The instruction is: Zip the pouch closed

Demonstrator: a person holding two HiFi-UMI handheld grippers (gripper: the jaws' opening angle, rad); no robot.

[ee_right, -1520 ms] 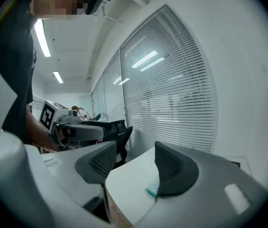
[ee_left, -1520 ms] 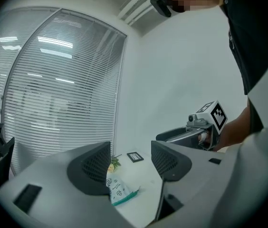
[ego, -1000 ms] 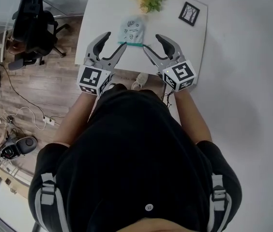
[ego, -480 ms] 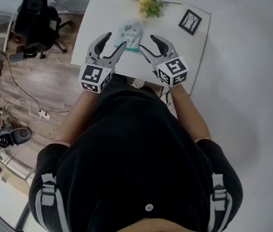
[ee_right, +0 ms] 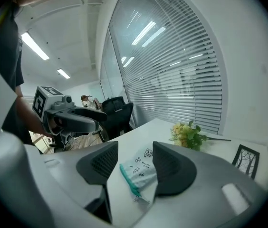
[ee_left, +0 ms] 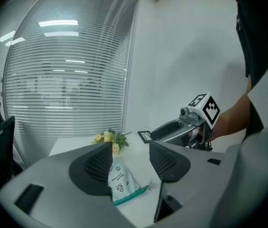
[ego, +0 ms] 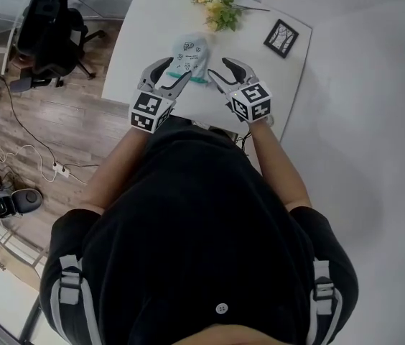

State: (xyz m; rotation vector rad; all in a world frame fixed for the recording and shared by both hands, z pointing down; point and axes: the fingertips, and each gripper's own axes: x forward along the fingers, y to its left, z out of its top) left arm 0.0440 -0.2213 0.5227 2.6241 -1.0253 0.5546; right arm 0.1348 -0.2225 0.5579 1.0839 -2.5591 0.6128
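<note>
On the counter, head view: the pouch [ego: 190, 54] lies flat near the counter's [ego: 152, 20] near edge, with flowers [ego: 219, 9] and a small frame [ego: 281, 38] beyond it.
Claws, head view: the left claw [ego: 175, 74] and right claw [ego: 219, 74] hang just at the pouch's near corners, one on each side, angled in toward it. Whether either touches it cannot be told from here.
Left claw view: jaws stand wide, with nothing pressed between the pads. The pouch shows through the gap, lying on the counter ahead, its teal zip edge [ee_left: 131, 195] running across the near end.
Right claw view: jaws wide too, though they have just been closing a little. The pouch and its teal edge show in the gap, but the pads are not on them. A small pale bit at the near end of the zip may be the pull; it is too small to be sure.
Step in hand: the approach, by my reading. Both claws are lined up on the zip end and no grip is made yet.
Next move calls for: one claw to pinch the pouch by the zip's end and hold it down, and the other to close on the pull, which is a small, thin target. Then a straight drag along the teal edge, kept low so the soft pouch does not bunch or lift.
</note>
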